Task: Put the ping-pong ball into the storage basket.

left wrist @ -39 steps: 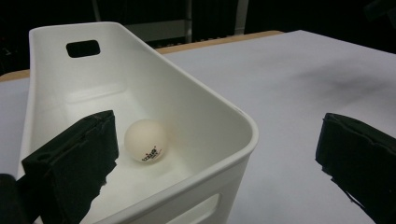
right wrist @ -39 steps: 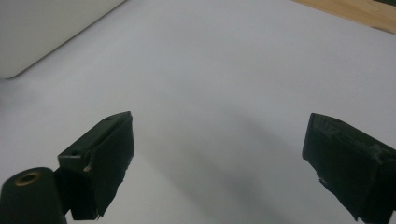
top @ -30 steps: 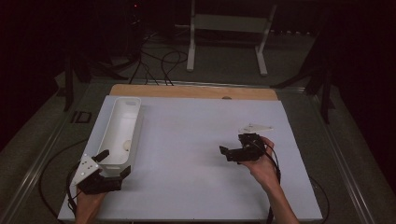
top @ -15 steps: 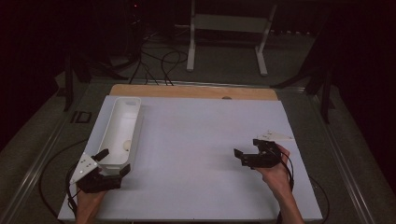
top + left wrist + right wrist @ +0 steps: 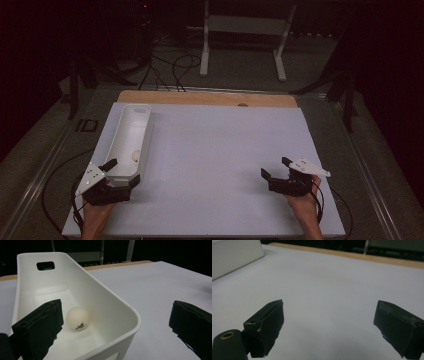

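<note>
The left gripper (image 5: pixel 120 172) is sitting wide open, one jaw inside the long white bin (image 5: pixel 126 125) and one outside its near wall. To grab well, it is needing a slow squeeze on that thin, smooth plastic rim. A small round white ball (image 5: pixel 77 318) is lying inside the bin, near that end. The right gripper (image 5: pixel 276 168) is resting wide open and empty on the flat white table (image 5: pixel 220 150)
</note>
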`<state>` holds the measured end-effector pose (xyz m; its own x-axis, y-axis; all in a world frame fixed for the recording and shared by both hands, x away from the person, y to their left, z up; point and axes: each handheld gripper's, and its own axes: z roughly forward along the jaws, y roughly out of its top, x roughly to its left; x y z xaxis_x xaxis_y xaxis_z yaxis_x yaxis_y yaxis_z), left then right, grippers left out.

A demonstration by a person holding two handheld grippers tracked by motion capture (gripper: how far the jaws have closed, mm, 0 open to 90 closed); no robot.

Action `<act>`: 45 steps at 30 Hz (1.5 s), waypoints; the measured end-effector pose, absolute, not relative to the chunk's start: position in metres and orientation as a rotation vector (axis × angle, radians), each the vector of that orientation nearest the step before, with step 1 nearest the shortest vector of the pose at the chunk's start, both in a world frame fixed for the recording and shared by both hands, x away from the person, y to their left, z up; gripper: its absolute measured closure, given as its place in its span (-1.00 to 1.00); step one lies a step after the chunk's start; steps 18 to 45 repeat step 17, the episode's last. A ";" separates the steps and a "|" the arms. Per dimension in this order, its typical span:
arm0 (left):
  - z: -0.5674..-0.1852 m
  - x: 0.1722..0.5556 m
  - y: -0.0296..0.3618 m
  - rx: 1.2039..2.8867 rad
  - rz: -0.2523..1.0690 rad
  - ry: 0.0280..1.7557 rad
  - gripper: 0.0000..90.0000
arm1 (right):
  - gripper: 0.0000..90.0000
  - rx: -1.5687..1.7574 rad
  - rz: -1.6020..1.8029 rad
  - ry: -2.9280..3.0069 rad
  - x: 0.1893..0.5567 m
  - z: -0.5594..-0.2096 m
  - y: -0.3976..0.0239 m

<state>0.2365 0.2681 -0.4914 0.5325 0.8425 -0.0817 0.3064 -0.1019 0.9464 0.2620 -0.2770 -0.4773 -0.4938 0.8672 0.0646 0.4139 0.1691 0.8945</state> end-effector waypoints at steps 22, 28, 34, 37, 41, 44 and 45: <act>-0.490 0.236 0.268 1.678 0.609 0.982 -1.00 | -0.80 1.141 1.360 1.868 0.238 -0.484 -0.291; -0.490 0.236 0.268 1.678 0.609 0.982 -1.00 | -0.80 1.141 1.360 1.868 0.238 -0.484 -0.291; -0.490 0.236 0.268 1.678 0.609 0.982 -1.00 | -0.80 1.141 1.360 1.868 0.238 -0.484 -0.291; -0.490 0.236 0.268 1.678 0.609 0.982 -1.00 | -0.80 1.141 1.360 1.868 0.238 -0.484 -0.291; -0.490 0.236 0.268 1.678 0.609 0.982 -1.00 | -0.80 1.141 1.360 1.868 0.238 -0.484 -0.291; -0.490 0.236 0.268 1.678 0.609 0.982 -1.00 | -0.80 1.141 1.360 1.868 0.238 -0.484 -0.291; -0.490 0.236 0.268 1.678 0.609 0.982 -1.00 | -0.80 1.141 1.360 1.868 0.238 -0.484 -0.291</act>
